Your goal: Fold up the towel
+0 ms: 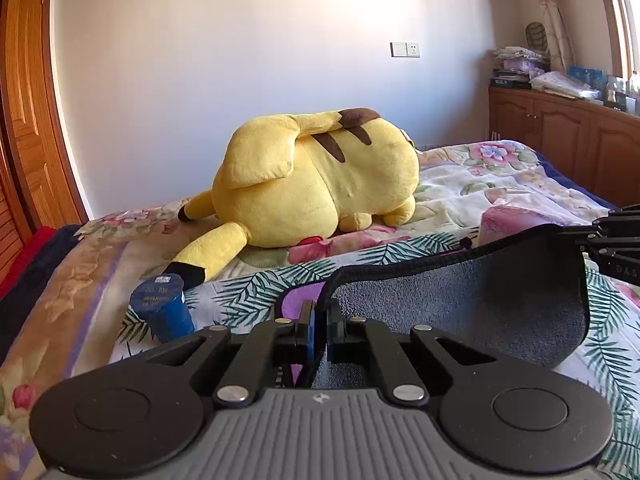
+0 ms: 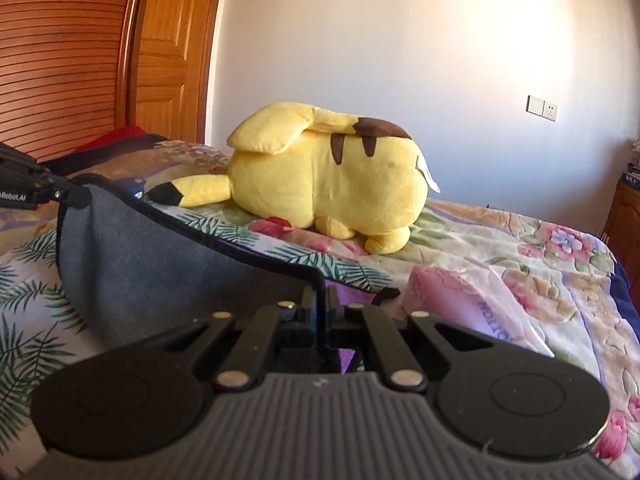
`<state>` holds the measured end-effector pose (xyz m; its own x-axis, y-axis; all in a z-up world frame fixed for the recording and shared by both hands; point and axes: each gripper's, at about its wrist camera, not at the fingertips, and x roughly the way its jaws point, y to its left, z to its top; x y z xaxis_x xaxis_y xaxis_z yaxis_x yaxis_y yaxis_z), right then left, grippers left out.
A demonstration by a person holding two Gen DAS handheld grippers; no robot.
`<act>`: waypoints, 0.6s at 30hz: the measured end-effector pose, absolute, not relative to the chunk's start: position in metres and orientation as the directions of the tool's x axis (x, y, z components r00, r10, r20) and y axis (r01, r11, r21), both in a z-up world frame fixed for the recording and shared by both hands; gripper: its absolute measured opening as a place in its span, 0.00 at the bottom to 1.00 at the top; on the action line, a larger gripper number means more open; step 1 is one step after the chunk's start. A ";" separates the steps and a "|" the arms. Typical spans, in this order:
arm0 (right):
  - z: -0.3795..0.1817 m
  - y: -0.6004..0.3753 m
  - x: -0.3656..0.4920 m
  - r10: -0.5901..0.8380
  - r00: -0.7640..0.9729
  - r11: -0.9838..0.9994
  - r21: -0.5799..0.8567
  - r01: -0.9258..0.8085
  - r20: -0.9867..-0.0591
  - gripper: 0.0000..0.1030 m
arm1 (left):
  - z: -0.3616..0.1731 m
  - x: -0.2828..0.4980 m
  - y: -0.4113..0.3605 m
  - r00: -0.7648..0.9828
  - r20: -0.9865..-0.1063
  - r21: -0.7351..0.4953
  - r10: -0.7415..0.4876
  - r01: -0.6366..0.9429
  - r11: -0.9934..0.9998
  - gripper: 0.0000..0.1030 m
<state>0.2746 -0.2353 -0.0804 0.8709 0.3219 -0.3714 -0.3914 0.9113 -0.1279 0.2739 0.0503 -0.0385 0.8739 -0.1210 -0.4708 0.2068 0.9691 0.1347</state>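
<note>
The towel [image 1: 480, 304] is grey with a dark hem and a purple side, held up off the bed between both grippers. My left gripper [image 1: 320, 320] is shut on one corner of the hem. My right gripper [image 2: 322, 308] is shut on the other corner; the towel [image 2: 152, 256] sags between them. The right gripper also shows at the right edge of the left wrist view [image 1: 608, 240], and the left gripper at the left edge of the right wrist view [image 2: 52, 192].
A big yellow plush toy [image 1: 316, 176] lies on the floral bedspread [image 1: 500, 184] behind the towel. A blue cylinder [image 1: 162, 306] stands at the left. A pink packet [image 2: 472, 304] lies at the right. Wooden cabinets [image 1: 560, 136] and a door [image 1: 24, 92] flank the bed.
</note>
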 end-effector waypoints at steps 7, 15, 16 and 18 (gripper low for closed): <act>-0.079 -0.234 0.290 0.325 0.881 0.911 -0.136 -0.389 -0.344 0.03 | -0.041 0.293 0.052 0.890 -0.444 0.136 -0.102 0.180 0.974 0.05; -0.080 -0.230 0.312 0.325 0.895 0.920 -0.118 -0.375 -0.307 0.03 | -0.048 0.309 0.050 0.904 -0.421 0.169 -0.069 0.153 0.974 0.05; -0.081 -0.230 0.314 0.324 0.895 0.922 -0.110 -0.372 -0.306 0.03 | -0.049 0.311 0.050 0.905 -0.420 0.171 -0.068 0.153 0.973 0.05; -0.083 -0.230 0.317 0.326 0.894 0.925 -0.091 -0.369 -0.307 0.03 | -0.051 0.315 0.050 0.904 -0.421 0.177 -0.071 0.159 0.971 0.05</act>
<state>0.3168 -0.2297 -0.0828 0.8941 0.3262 -0.3067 -0.3688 0.9250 -0.0913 0.3153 0.0499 -0.0508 0.9041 -0.0709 -0.4215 0.1586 0.9714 0.1769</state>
